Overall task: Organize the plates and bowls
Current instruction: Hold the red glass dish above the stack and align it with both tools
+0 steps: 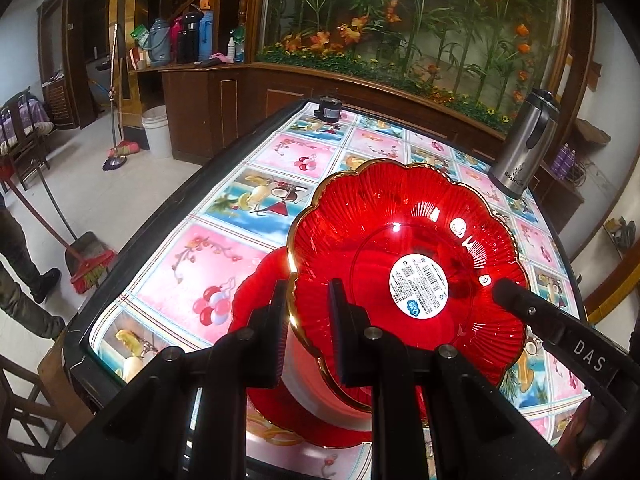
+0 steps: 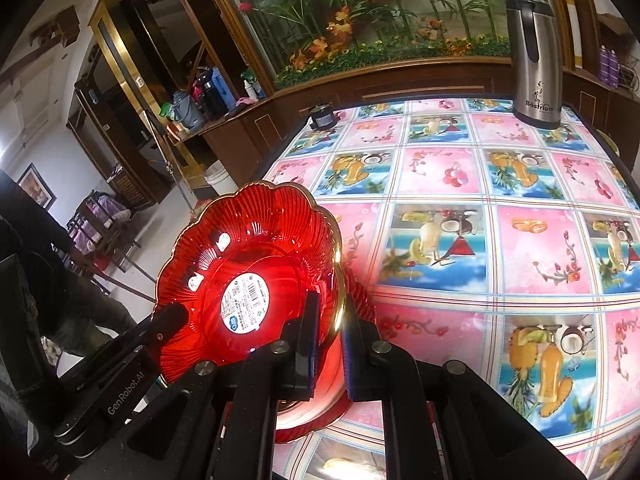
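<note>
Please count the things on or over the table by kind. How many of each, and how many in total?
Red bowls: 2
Steel flask: 1
Small black device: 1
Total: 4

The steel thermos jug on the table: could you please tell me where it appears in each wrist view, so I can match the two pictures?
Left wrist view: the steel thermos jug stands at the upper right, on the far right edge of the table.
Right wrist view: the jug stands at the top right, on the table's far edge.
Shared landmark: the red scalloped bowl with the white sticker, gripped at its rim by both tongs.
</note>
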`<state>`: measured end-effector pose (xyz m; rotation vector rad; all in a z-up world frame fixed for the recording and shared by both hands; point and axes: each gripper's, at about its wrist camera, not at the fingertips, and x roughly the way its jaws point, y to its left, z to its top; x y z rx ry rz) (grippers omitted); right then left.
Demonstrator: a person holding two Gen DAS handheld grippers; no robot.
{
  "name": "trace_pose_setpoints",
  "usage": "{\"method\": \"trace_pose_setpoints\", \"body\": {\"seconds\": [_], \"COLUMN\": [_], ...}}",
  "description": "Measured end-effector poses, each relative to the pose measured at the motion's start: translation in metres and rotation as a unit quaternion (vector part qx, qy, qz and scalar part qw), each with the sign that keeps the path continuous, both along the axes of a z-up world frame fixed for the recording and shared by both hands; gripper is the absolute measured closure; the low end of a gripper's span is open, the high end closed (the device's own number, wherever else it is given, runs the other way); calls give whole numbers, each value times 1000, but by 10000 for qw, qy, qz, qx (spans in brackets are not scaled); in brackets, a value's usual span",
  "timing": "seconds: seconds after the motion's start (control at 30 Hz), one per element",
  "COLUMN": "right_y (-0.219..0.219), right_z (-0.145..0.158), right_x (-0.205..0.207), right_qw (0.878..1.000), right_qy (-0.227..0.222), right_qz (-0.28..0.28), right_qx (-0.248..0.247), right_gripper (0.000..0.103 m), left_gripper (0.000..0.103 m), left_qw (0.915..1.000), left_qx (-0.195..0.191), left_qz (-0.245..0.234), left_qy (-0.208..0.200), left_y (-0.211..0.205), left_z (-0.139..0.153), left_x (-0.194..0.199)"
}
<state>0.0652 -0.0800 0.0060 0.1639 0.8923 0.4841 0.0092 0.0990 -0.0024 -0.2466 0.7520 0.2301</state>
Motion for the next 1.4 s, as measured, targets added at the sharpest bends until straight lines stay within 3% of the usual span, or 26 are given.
{"method": "trace_pose_setpoints", "body": {"seconds": [0.43,1.4], "right_y": [3,16], "right_z": [5,-12], "right_x": [-5,-8], "right_qw": [10000,9997], "right_qy": [-58,152], "right_qz": [42,109], "right_qx": [12,-147], "right_gripper": [94,94], "left_gripper": [87,87], "left_qw": [10000,9998], "left_qx": [-7,-103], "left_qz": [18,20], "left_qy": [-97,188], "left_y": [4,11], "left_z": [4,-15], "left_x": [-7,-3]}}
